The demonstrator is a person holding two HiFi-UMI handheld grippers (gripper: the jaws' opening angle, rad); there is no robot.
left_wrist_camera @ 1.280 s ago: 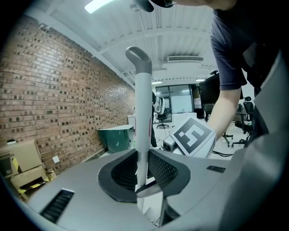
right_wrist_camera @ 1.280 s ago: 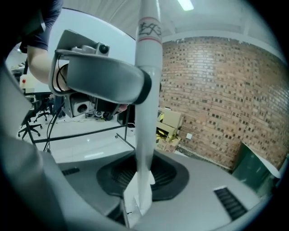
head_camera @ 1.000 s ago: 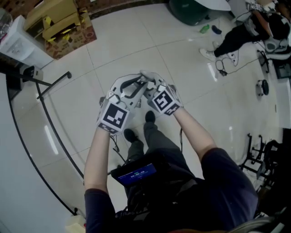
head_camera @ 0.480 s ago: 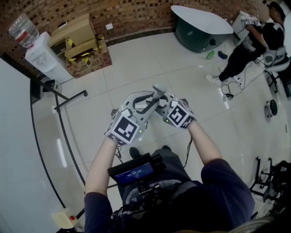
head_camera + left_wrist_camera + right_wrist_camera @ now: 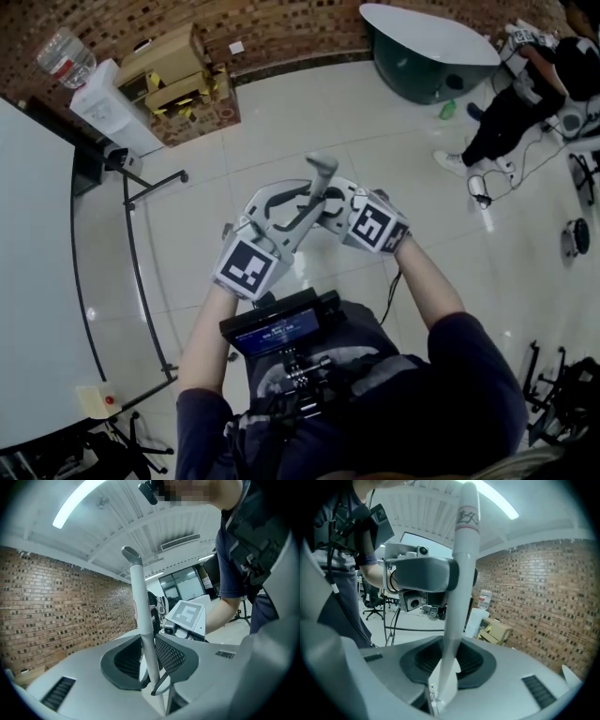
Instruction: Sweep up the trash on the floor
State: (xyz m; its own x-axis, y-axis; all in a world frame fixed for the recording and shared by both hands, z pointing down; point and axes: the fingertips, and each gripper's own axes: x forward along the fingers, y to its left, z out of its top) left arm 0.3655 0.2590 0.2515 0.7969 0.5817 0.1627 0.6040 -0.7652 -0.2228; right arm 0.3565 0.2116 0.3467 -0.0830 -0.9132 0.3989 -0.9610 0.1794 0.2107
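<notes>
A slim, round, matte pale-grey handle (image 5: pixel 139 597) with a hooked, darker cap stands tilted at the centre of the head view, above glossy white floor tiles (image 5: pixel 281 122). The left hand-held gripper (image 5: pixel 149 654), at 7 o'clock of it, has just been opening slightly, yet both ribbed dark pads touch the handle. The right hand-held gripper (image 5: pixel 449 660), at 4 o'clock, is clamped on the same handle.

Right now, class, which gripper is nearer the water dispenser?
Left. The left gripper, whose jaws have just been opening around a thin pole, sits toward the water dispenser; the right gripper, gripping a white pole, lies farther right.
</notes>
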